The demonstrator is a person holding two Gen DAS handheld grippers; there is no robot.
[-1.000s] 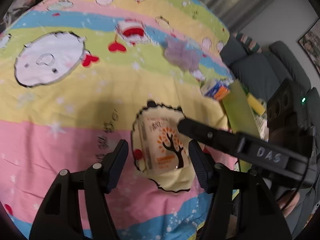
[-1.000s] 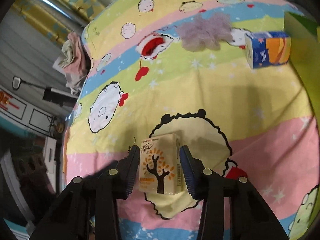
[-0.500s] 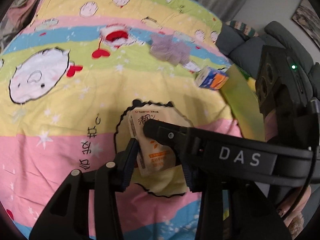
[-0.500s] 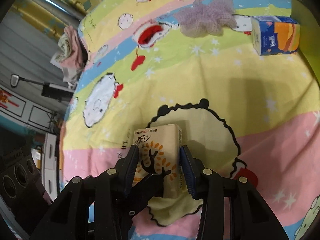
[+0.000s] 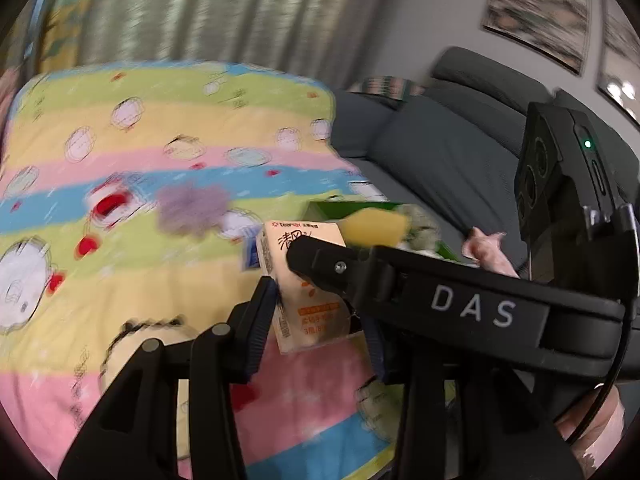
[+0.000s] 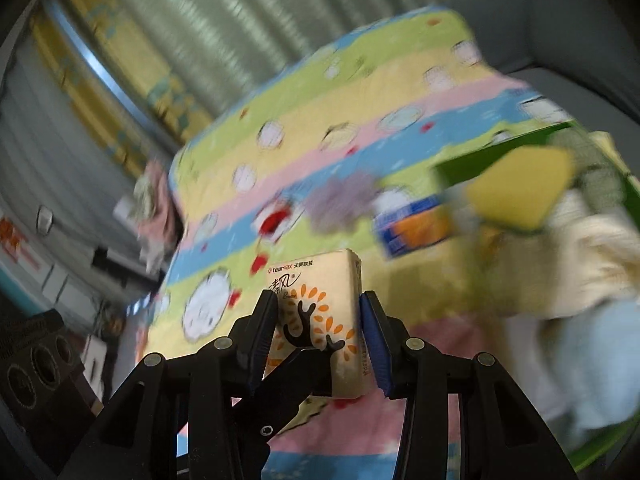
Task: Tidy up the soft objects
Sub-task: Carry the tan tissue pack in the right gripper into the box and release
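A beige tissue pack (image 5: 308, 292) with an orange tree print is held up off the striped cartoon blanket (image 5: 120, 272). My left gripper (image 5: 320, 320) is shut on its sides, and my right gripper (image 6: 320, 320) is shut on it too, crossing over the left one. The pack also shows in the right wrist view (image 6: 320, 304). A purple fluffy piece (image 6: 340, 204) and a blue-orange tissue pack (image 6: 416, 228) lie on the blanket beyond. A green box (image 6: 480, 160) at the right holds a yellow sponge (image 6: 520, 196) and pale cloths (image 6: 592, 264).
A dark grey sofa (image 5: 440, 152) stands at the right of the bed. Curtains (image 5: 200, 12) hang behind. A bundle of pink cloth (image 6: 156, 208) lies at the blanket's far left edge. Both views are blurred by motion.
Both grippers have lifted the tissue pack off the blanket and swung up and right toward the green box. The left gripper closed on the pack during the last second.
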